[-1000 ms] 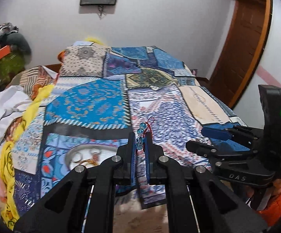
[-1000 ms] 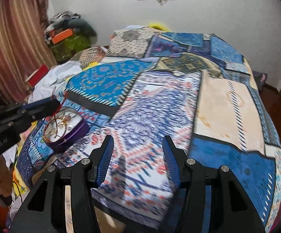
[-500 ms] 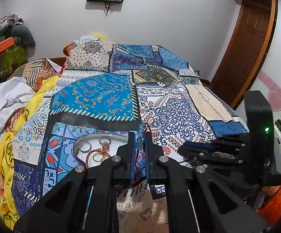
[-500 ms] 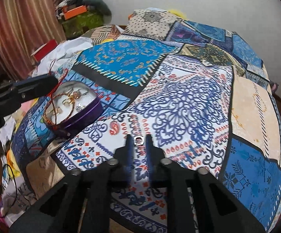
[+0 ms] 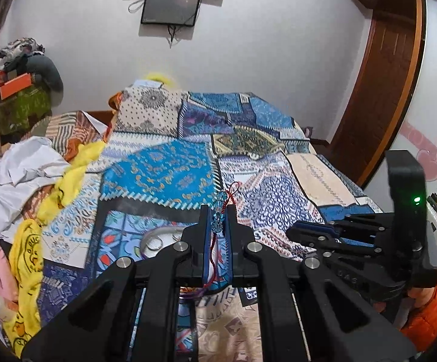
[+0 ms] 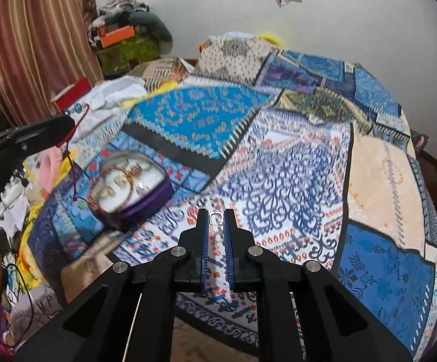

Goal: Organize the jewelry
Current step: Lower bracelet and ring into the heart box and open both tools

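My left gripper (image 5: pixel 217 215) is shut on a blue bead bracelet (image 5: pixel 218 221) with a red cord that hangs down toward a round purple jewelry box (image 6: pixel 133 185). The box holds rings and a gold chain, and its rim (image 5: pixel 150 235) shows just below the left fingers. My right gripper (image 6: pixel 216 217) is shut on a small silver ring (image 6: pixel 216 218) and holds it above the patterned bedspread (image 6: pixel 278 163), to the right of the box. The left gripper (image 6: pixel 62 125) shows at the far left of the right wrist view, and the right gripper (image 5: pixel 297 232) at the right of the left wrist view.
Crumpled white and yellow cloths (image 5: pixel 37 175) lie along the bed's left side. A pile of clothes and boxes (image 6: pixel 127 39) stands in the back corner by a striped curtain (image 6: pixel 31 45). A wooden door (image 5: pixel 381 84) is on the right.
My right gripper closed on the silver ring and lifted it off the bedspread. My left gripper rose a little with the bracelet, still over the box.
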Available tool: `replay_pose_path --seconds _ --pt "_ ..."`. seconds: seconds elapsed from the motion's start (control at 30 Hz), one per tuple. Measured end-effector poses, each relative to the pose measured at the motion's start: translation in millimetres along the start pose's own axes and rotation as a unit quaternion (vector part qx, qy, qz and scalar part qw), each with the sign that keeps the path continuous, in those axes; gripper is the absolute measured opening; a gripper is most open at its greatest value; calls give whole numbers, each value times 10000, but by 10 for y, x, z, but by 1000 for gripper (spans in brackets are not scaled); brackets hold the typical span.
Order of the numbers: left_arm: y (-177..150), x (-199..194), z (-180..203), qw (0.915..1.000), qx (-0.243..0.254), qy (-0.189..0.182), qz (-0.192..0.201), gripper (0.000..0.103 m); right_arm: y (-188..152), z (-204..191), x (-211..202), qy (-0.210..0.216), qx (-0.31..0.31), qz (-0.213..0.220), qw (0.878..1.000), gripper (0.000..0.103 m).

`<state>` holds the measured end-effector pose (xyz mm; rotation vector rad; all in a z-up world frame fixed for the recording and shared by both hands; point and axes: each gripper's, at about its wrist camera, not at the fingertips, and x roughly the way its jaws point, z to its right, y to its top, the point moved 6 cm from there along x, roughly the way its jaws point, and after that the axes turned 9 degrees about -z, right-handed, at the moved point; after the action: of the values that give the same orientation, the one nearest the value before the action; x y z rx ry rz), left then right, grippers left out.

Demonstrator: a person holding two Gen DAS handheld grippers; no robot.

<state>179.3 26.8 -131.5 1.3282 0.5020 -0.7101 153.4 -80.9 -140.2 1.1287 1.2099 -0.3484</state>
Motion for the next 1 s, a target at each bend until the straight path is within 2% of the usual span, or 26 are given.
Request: replay_pose_path --seconds 0.3,0.53,0.77,1.0 --pt "156 -185 -115 9995 11 117 305 7 251 -173 -284 83 -20 514 9986 9" --pt "216 -122 -241 9994 -70 101 338 7 372 -372 -312 198 -181 646 9976 9" --pt "130 166 -392 9997 -240 -79 11 7 414 -547 -113 354 -356 480 9976 9" --pt "-38 491 -471 9982 -374 -282 -381 7 336 -684 205 494 -487 68 9976 9"
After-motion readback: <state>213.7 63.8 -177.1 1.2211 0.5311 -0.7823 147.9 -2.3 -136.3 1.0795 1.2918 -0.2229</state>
